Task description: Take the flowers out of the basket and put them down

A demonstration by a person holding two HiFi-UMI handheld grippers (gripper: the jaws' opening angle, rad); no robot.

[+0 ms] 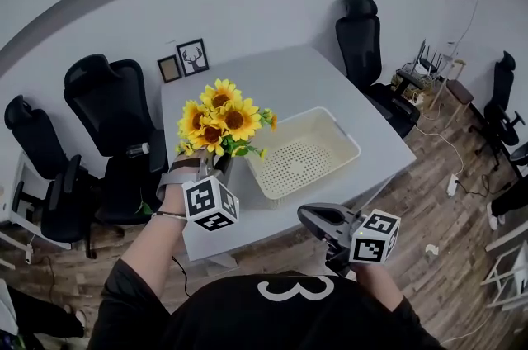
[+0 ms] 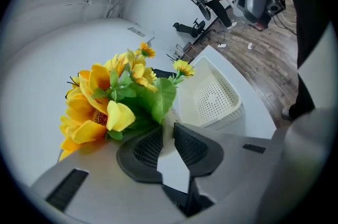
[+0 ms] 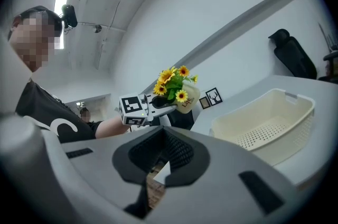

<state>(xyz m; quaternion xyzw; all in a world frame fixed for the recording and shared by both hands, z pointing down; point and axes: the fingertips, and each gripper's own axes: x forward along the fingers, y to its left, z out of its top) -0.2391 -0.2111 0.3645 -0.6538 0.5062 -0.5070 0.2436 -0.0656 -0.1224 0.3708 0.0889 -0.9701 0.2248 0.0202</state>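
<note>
Grips the flowers (image 1: 221,119) by their cream pot (image 3: 189,99) in the left gripper (image 1: 213,167), jaws clamped on the pot's side. Holds them outside the cream basket (image 1: 345,128), just beside its left rim, over the front left part of the white table (image 1: 289,80); cannot tell whether the pot's base touches the top. Holds the right gripper (image 1: 312,218) off the table's front edge, close to the body, jaws together and nothing between them. Bare tabletop behind the basket and the flowers, right up to two small picture frames (image 1: 192,57) near the far left corner. Little bare top between the basket and the front edge. Hemmed in along the left edge by black office chairs (image 1: 111,105), with another chair (image 1: 360,39) by the far right corner. Open wooden floor (image 1: 429,200) past the right edge, crossed by a cable.
</note>
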